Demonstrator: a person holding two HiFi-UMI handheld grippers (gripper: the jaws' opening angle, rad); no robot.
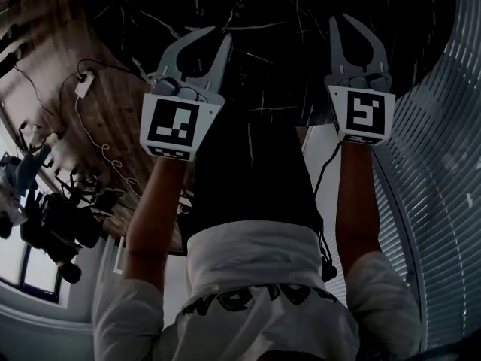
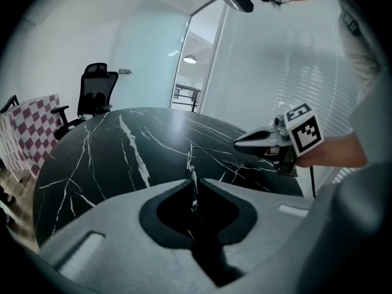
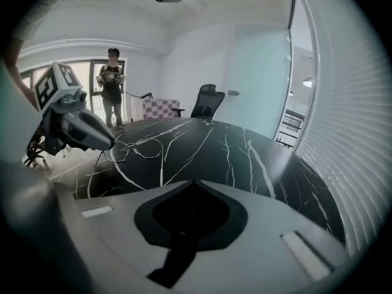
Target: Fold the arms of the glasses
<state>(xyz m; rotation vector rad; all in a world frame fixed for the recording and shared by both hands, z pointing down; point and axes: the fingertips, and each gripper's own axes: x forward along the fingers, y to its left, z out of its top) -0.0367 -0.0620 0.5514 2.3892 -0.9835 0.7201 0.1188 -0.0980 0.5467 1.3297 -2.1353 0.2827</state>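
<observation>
Black-marble bench (image 1: 263,21) carries thin-framed glasses (image 3: 138,147), mid-left in the right gripper view; left hand-held gripper (image 1: 221,33) and right hand-held gripper (image 1: 343,18) hover closed, empty, probably within reach of the arms; fold unreadable.

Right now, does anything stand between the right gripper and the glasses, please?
Nothing visible does: only dark table lies between the right gripper and the glasses; the left gripper is close beside them.
</observation>
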